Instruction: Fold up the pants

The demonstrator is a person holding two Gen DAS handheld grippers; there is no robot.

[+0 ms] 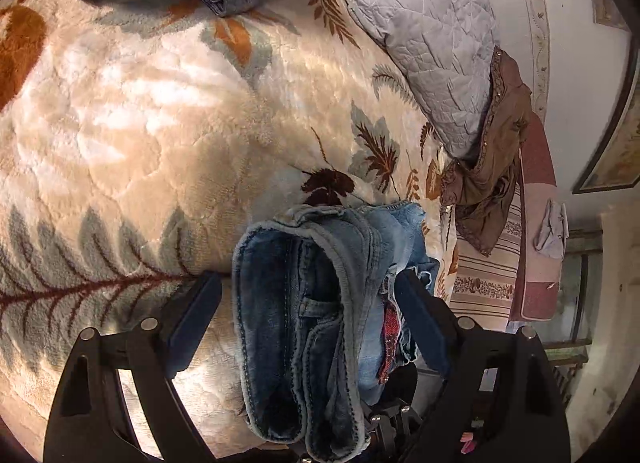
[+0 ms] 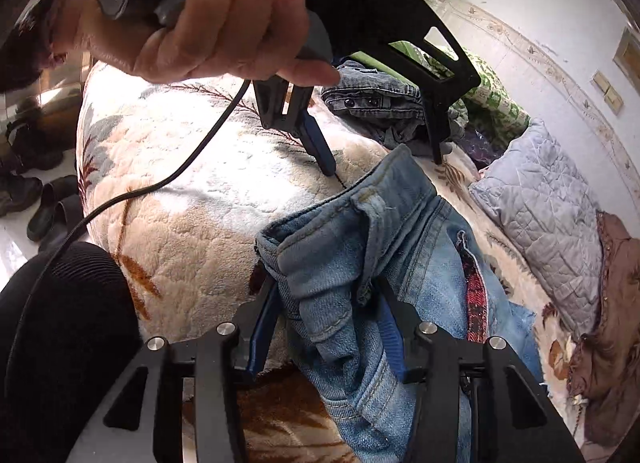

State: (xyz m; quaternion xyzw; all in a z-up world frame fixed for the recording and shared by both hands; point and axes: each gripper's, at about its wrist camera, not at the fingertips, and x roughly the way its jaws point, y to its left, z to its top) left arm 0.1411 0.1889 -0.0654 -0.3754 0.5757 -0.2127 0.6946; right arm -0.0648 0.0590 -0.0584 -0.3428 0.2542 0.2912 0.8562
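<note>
Right claw clamped on jeans waistband; legs run far-right over bed. Left claw spread wide, jeans between, unpinched.

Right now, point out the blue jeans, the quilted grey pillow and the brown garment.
blue jeans (image 2: 340, 247): right wrist view, on the waistband.
quilted grey pillow (image 1: 432, 47): left wrist view, middle of its face.
brown garment (image 1: 500, 167): left wrist view, on its crumpled middle.
</note>
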